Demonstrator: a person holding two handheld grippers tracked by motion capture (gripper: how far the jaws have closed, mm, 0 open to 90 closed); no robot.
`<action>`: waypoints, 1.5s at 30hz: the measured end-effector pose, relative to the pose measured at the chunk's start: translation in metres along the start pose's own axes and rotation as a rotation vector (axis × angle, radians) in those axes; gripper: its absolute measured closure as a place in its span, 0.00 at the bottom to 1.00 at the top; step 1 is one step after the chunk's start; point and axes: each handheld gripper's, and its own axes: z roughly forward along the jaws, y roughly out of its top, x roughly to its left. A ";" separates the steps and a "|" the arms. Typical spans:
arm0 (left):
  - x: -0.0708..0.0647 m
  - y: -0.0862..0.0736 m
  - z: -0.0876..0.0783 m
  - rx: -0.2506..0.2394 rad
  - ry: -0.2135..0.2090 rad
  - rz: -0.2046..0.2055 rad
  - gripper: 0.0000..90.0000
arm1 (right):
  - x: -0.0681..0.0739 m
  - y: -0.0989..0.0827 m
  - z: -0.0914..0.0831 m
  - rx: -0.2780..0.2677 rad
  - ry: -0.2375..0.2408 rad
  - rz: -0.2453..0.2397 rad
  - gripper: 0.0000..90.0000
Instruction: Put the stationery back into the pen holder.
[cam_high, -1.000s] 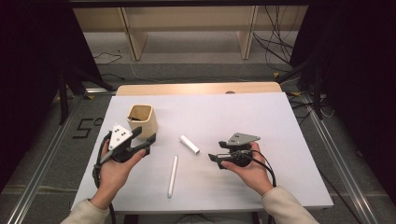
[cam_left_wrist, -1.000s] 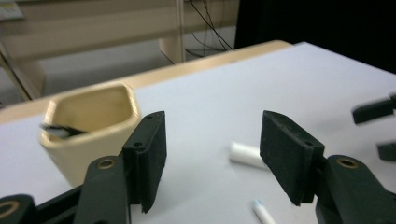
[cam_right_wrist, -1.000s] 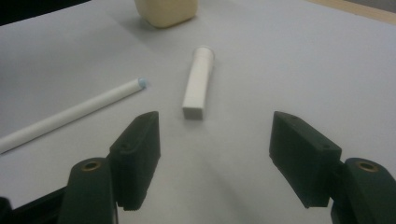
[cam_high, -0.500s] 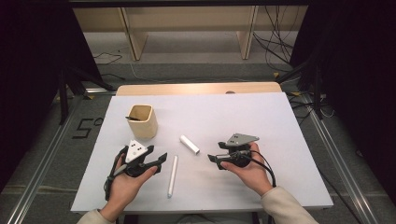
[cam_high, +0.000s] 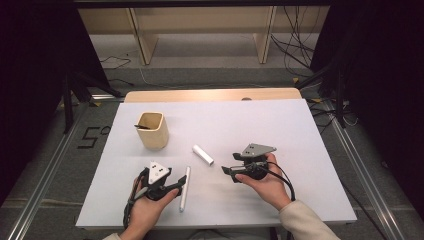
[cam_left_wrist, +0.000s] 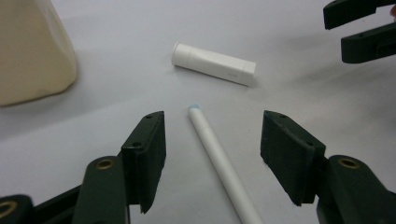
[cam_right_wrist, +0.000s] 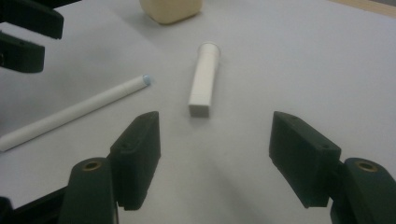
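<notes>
A long white pen lies on the white table near the front. My left gripper is low over it, open, one jaw on each side of the pen and neither touching it. A short white cap lies apart, farther back and between the two grippers. My right gripper is open with nothing between its jaws and faces the cap from a short way off. The pen's pale blue tip points toward the cap.
A beige square cup stands at the back left with a dark item inside. The white table sheet runs wide to the right. Shelf legs and cables sit on the floor beyond the far edge.
My left gripper has left the cup's side, come toward the front and right, and sunk down around the pen. The right gripper, pen and cap have stayed put.
</notes>
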 end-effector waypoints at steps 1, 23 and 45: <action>-0.004 -0.002 0.000 -0.006 0.015 -0.008 0.45 | 0.000 0.000 0.000 0.000 0.000 0.002 0.39; -0.036 -0.029 0.023 -0.002 0.176 -0.097 0.50 | -0.001 0.000 0.002 0.002 0.003 -0.004 0.39; -0.039 -0.038 0.030 0.072 0.175 -0.081 0.65 | 0.000 0.000 0.002 0.000 0.007 -0.008 0.39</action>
